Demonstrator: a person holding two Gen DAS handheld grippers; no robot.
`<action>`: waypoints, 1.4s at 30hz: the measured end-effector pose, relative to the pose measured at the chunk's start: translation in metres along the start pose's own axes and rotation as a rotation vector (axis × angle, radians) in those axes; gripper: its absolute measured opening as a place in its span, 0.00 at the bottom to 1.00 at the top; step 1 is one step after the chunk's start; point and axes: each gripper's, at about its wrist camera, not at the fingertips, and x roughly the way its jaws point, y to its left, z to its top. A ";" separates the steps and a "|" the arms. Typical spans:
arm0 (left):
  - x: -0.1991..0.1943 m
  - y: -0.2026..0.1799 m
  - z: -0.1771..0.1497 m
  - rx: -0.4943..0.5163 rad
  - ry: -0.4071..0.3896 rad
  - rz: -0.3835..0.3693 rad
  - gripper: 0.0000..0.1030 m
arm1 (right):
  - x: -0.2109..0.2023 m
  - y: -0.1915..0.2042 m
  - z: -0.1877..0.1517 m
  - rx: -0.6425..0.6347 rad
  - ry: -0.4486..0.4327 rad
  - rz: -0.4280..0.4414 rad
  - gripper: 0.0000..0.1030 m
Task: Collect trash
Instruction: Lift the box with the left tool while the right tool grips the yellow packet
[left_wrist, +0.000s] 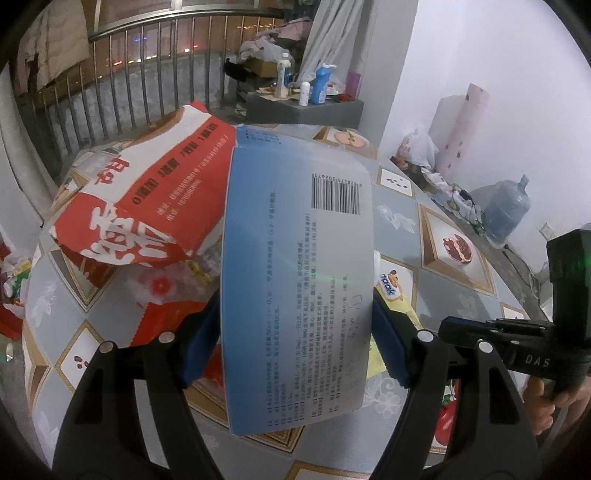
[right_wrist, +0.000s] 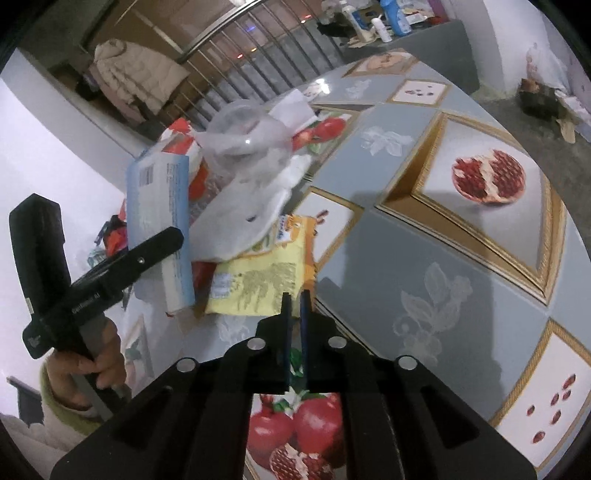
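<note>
Left wrist: left gripper (left_wrist: 295, 332) clamping blue box (left_wrist: 295, 280); right gripper (right_wrist: 295, 299) narrow, empty.

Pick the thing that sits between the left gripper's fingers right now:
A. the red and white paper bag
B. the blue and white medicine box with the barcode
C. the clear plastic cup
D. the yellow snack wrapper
B: in the left wrist view the blue and white medicine box stands between the blue pads of the left gripper, while the red and white paper bag lies behind it.
</note>
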 end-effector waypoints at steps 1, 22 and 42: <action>0.000 0.000 0.000 -0.001 -0.002 0.003 0.69 | 0.002 0.002 0.001 -0.005 -0.002 -0.002 0.31; 0.000 0.007 0.000 -0.004 -0.005 0.017 0.69 | 0.029 0.043 -0.003 -0.296 0.021 -0.268 0.06; -0.013 -0.022 -0.016 0.035 0.003 -0.042 0.69 | -0.035 0.000 -0.044 -0.200 0.036 -0.292 0.05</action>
